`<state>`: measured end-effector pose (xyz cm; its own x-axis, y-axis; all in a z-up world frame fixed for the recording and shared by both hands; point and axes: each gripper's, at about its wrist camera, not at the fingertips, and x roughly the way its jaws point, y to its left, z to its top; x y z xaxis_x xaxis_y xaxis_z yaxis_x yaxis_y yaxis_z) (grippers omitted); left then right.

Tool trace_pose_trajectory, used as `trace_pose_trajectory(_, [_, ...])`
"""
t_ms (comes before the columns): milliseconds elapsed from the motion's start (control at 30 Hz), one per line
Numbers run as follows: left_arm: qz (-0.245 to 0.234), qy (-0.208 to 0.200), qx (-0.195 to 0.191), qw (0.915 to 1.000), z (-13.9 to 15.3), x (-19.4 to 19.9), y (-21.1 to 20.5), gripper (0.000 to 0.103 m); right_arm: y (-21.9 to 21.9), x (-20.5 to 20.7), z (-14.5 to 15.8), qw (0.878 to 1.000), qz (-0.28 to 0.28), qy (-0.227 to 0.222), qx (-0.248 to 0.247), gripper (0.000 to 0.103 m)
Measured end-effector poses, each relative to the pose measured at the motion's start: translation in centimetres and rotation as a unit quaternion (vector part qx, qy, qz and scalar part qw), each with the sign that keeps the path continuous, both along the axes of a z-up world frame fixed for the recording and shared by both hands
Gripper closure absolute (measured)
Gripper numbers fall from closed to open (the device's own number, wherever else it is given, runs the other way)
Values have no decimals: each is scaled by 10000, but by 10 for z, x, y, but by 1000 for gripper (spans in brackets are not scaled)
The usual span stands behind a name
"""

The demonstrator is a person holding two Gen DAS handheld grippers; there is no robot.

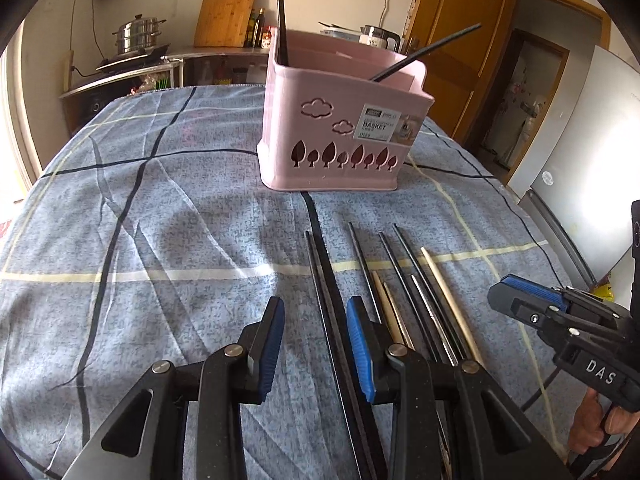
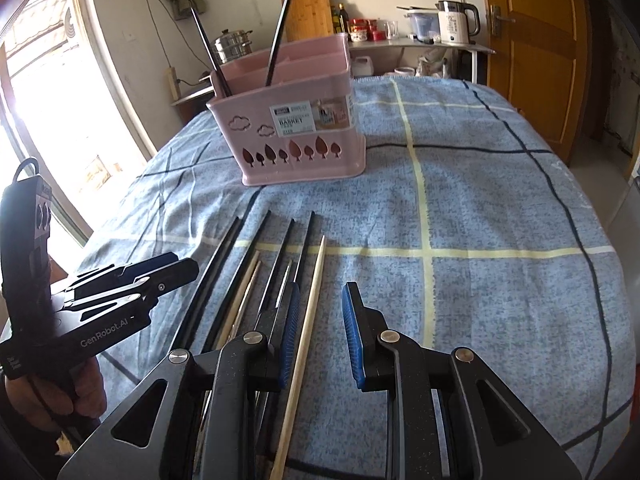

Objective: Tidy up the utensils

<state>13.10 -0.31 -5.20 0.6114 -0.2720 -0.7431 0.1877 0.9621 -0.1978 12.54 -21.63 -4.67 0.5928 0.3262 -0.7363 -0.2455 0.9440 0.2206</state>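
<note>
A blue-grey checked tablecloth [image 1: 160,208] with dark and pale yellow lines fills most of both views. On it, in the upper middle of the left wrist frame, stands a pink plastic basket [image 1: 340,136] with cloud and tree cut-outs and a white label on its front wall. Two black chopsticks stand inside it — one nearly upright [image 1: 281,12] at the basket's left corner, one leaning [image 1: 424,58] toward the upper right.

Below the basket, in the lower middle of the frame, a loose row of chopsticks [image 1: 400,300] lies flat on the cloth, pointing roughly toward the basket: several long black ones, a few pale wooden ones [image 2: 308,312] and what may be a metal one, though the blur makes that hard to judge.

The left gripper [image 1: 316,344] tilts downward over the left end of the row, its blue-padded fingers partly apart with a black chopstick [image 1: 326,300] lying between them — no pad presses on it. The right gripper [image 2: 320,332] tilts down likewise at the right end, fingers partly apart, a pale wooden stick running just beside its left pad; whether they touch I cannot tell. A hand [image 2: 60,392] grips the left tool's handle in the lower left of the right wrist frame.
</note>
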Motion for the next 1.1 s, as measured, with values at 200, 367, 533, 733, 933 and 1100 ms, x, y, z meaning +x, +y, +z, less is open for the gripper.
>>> trace_pose_trajectory(200, [5,115,26,9999,-9,15,-3,71,8,20,-19,9997,6,231,-38,81])
trace_pose_trajectory(367, [-18,89,255,9996,-12,20,-10,78,15,30,-27,9994,52,293,-156,86])
trace_pose_trajectory(533, [-17,96,419,9991,-12,20,-10,96,15,31,-27,9990,63,311,-301,96])
trace_pose_trajectory(733, [13,178,242,9995,-11,11,2,96,3,26,-26,9989,-13,389,-260,96])
trace_pose_trajectory(933, [-33,325,287,9991,-9,24,-3,96,1,37,-25,9984,-74,545,-161,96])
trace_pose_trajectory(1100, [-35,388,417,9984,-9,38,-10,96,5,48,-25,9976,-93,624,-268,96])
